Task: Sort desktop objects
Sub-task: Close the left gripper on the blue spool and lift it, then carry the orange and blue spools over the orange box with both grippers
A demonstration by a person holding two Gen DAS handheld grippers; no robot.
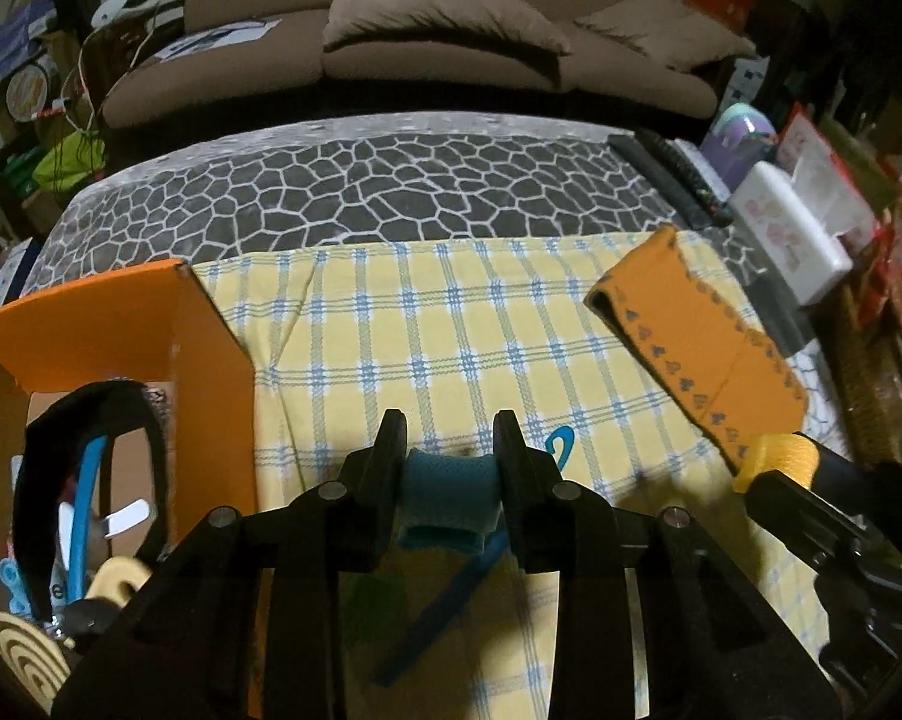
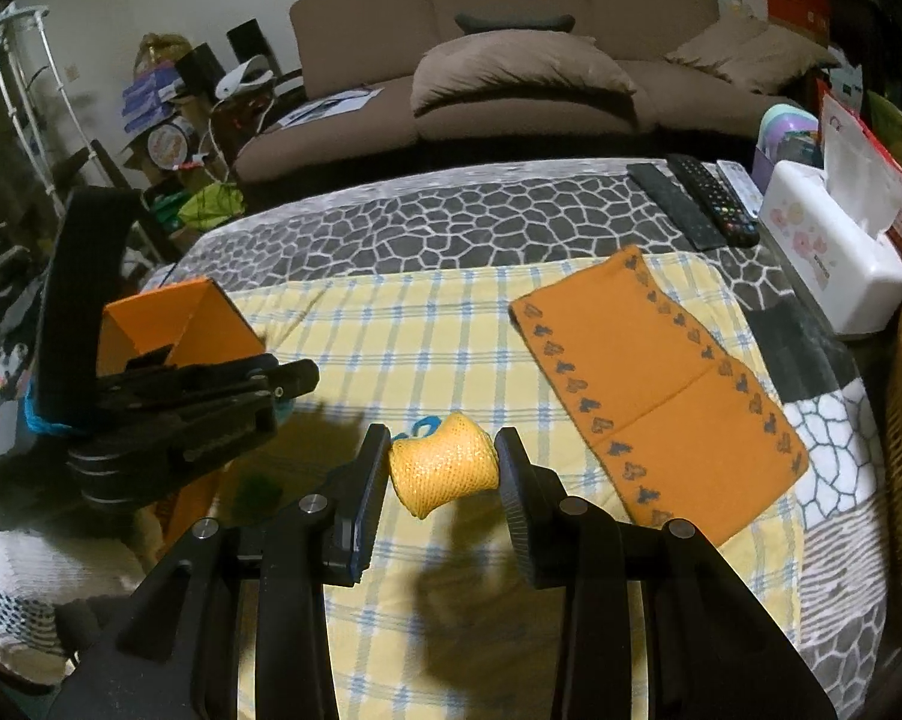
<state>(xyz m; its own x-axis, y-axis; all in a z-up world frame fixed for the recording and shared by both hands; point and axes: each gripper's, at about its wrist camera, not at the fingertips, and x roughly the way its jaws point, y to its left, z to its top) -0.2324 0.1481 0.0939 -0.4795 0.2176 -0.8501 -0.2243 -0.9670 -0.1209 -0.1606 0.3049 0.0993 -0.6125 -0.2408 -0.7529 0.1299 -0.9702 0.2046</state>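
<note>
My left gripper (image 1: 449, 450) is shut on a blue mesh pouch (image 1: 448, 495) with a blue strap hanging under it, above the yellow checked cloth (image 1: 426, 324). My right gripper (image 2: 441, 459) is shut on a yellow mesh pouch (image 2: 444, 473); that pouch also shows at the right of the left wrist view (image 1: 778, 456). The left gripper shows from the side in the right wrist view (image 2: 282, 387), just left of the right one. An orange cardboard box (image 1: 120, 324) stands at the left and holds a black headband (image 1: 90, 420), a comb-like piece and small items.
An orange fabric case (image 2: 655, 384) lies flat on the cloth at the right. Remote controls (image 2: 691, 198) and a white tissue box (image 2: 835, 252) sit at the far right edge. A brown sofa (image 2: 511, 60) stands beyond the table.
</note>
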